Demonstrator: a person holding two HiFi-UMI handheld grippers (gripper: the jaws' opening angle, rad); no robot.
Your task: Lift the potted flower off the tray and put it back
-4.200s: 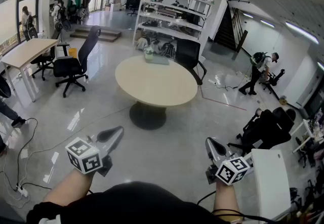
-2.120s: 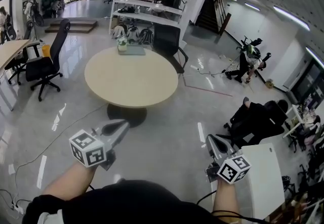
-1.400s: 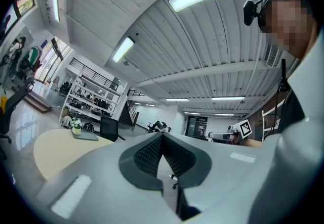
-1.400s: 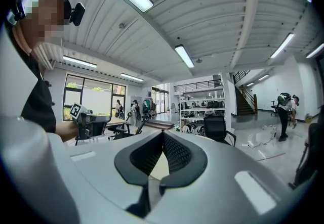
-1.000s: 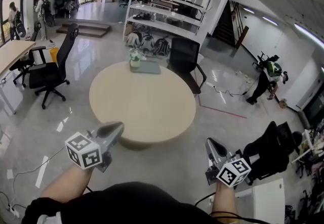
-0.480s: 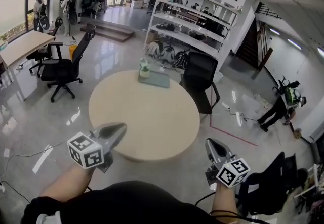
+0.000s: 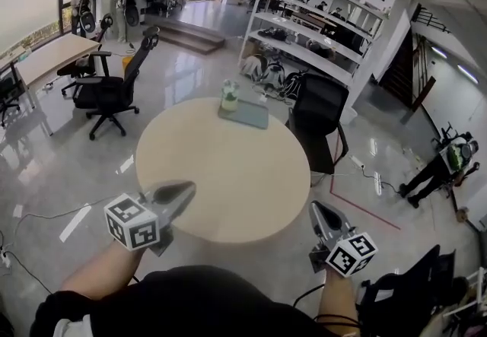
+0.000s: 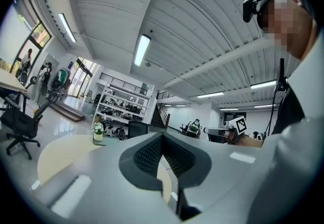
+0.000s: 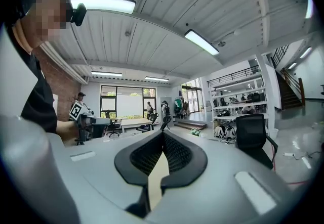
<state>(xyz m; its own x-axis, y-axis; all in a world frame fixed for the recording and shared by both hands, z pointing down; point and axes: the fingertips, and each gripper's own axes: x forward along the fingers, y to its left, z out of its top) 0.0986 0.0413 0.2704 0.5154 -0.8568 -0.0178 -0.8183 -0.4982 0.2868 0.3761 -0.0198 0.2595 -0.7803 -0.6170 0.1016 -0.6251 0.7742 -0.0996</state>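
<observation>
The potted flower (image 7: 230,94), white blooms in a pale pot, stands on the left end of a grey-green tray (image 7: 246,114) at the far side of a round beige table (image 7: 221,168). My left gripper (image 7: 189,188) is shut and empty, its tip over the table's near left edge. Just off the near right edge is my right gripper (image 7: 314,209), likewise shut and empty. Both are far from the pot. In the left gripper view the flower (image 8: 98,132) is small beyond the shut jaws (image 8: 162,135). In the right gripper view the flower (image 9: 195,132) shows to the right of the shut jaws (image 9: 163,133).
A black office chair (image 7: 320,119) stands behind the table by the tray. Another black chair (image 7: 112,92) and a desk (image 7: 52,58) are at the left. White shelves (image 7: 319,31) line the back. People stand far left and far right. A cable (image 7: 30,267) lies on the floor.
The table has come nearer and now reaches between the grippers. Both grippers have kept shut and moved forward with the view.
</observation>
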